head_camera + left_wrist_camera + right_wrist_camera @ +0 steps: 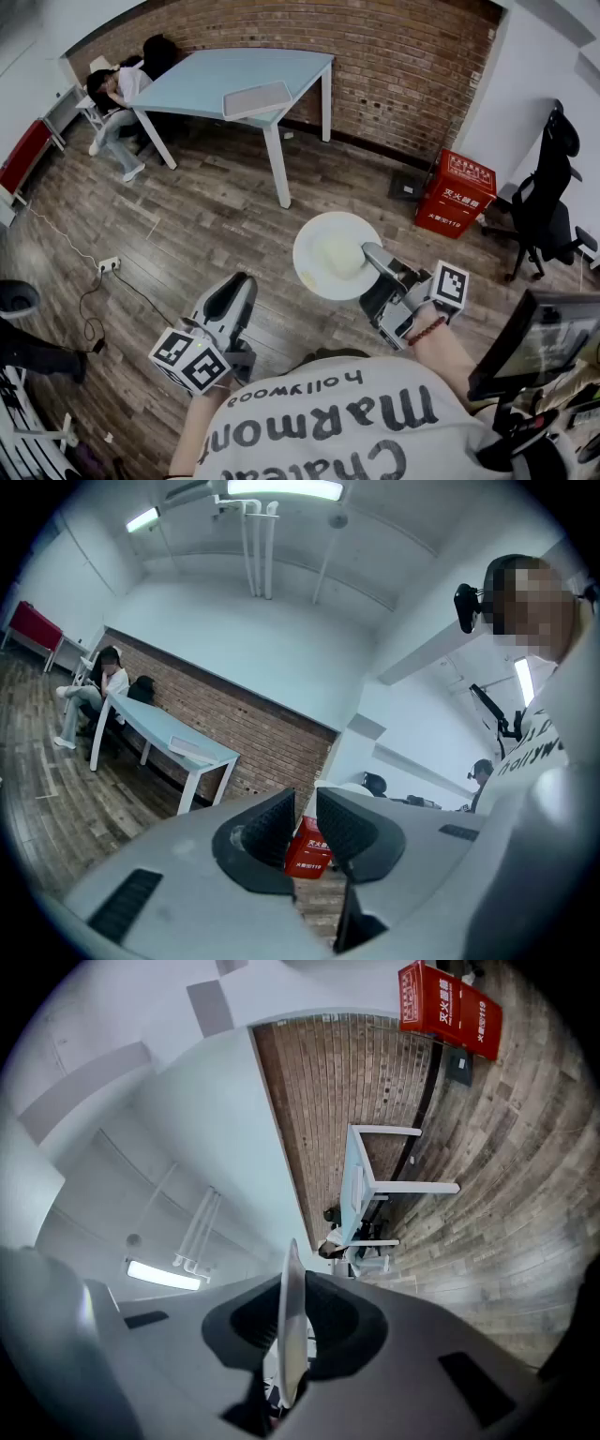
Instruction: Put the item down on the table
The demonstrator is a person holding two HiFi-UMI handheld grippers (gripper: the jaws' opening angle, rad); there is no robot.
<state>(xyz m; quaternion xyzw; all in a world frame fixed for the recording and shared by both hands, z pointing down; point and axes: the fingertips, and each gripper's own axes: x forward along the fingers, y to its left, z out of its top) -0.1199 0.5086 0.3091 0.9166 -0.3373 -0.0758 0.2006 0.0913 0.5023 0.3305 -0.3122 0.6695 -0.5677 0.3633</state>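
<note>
Right gripper (371, 276) on rim of round, white, shallow plate (328, 253).

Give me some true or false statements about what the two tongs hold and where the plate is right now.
A grey tray lies on the blue table. True.
The right tongs grip a white plate by its rim. True.
The plate lies on the table. False: it is held in the air over the wooden floor, well short of the table.
The left tongs hold a cup. False: their jaws stand apart with nothing between them.
The red box stands on the table. False: the box stands on the floor by the brick wall.
</note>
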